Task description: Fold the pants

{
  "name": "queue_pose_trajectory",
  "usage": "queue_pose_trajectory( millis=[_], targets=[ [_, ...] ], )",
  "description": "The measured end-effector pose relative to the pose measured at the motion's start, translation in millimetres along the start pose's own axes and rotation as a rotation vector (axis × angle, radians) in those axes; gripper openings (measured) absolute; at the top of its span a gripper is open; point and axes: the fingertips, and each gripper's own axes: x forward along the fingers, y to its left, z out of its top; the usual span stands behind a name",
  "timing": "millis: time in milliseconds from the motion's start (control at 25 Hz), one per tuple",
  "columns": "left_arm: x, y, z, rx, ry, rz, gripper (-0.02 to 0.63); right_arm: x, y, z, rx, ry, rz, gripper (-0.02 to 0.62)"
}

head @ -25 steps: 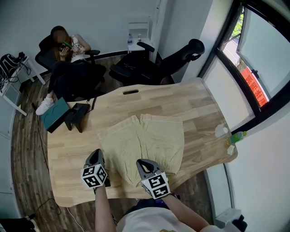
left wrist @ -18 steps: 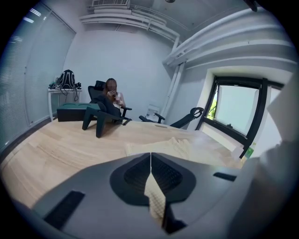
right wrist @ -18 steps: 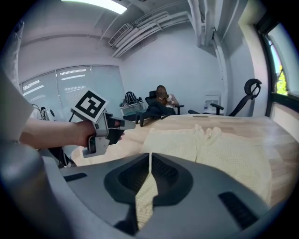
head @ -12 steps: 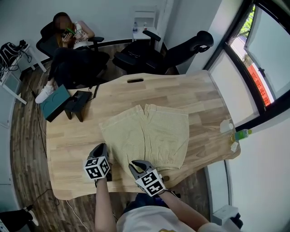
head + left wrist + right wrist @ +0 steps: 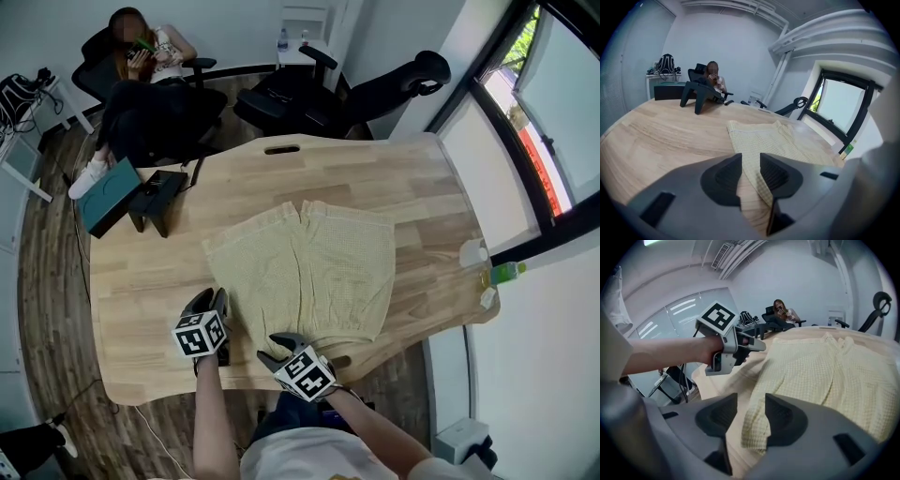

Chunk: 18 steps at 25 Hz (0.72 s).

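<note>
Pale yellow checked pants lie flat on the wooden table, legs pointing away, waistband towards me. My left gripper sits low beside the pants' left edge. Its jaws have just been opening and stand open, and the cloth's edge shows in the gap, unpinched. My right gripper is at the near left corner of the waistband. Its jaws have also just been opening and stand open, with the corner of the pants lying loose between them. In the right gripper view the left gripper hovers just left of the pants.
A black stand rests on the table's far left, a teal box beside it. A person sits in a chair beyond, next to another office chair. A green bottle stands by the window. The table's near edge lies just under both grippers.
Both grippers have sunk towards the table at the pants' near left side, the right one shifting left to the corner. Their jaws, shut before, now stand apart.
</note>
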Motion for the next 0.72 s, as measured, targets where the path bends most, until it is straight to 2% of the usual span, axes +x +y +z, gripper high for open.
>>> queue_pose_trajectory(
  millis=[200, 400, 520, 560, 640, 720],
  targets=[
    [13.6, 1.0, -7.8, -0.015, 0.046, 0.008, 0.13, 13.1, 2.9, -11.3, -0.041, 0.078, -0.006, 0.176],
    [22.7, -2.6, -17.1, -0.07, 0.105, -0.004, 0.211, 21.9, 5.9, -21.0, -0.069, 0.148, 0.009, 0.177],
    [24.5, -0.6, -22.9, -0.079, 0.133, -0.006, 0.213, 25.5, 3.5, -29.3, -0.082, 0.187, -0.022, 0.17],
    [26.8, -0.4, -22.4, -0.077, 0.14, -0.011, 0.213, 26.8, 0.1, -29.8, -0.098, 0.195, -0.045, 0.15],
    [32.6, -0.9, -19.9, -0.069, 0.156, -0.018, 0.213, 28.9, -8.6, -28.2, -0.143, 0.207, -0.09, 0.041],
    [36.0, -1.2, -19.8, -0.068, 0.173, -0.012, 0.213, 28.5, -12.2, -27.7, -0.163, 0.217, -0.098, 0.029]
  ],
)
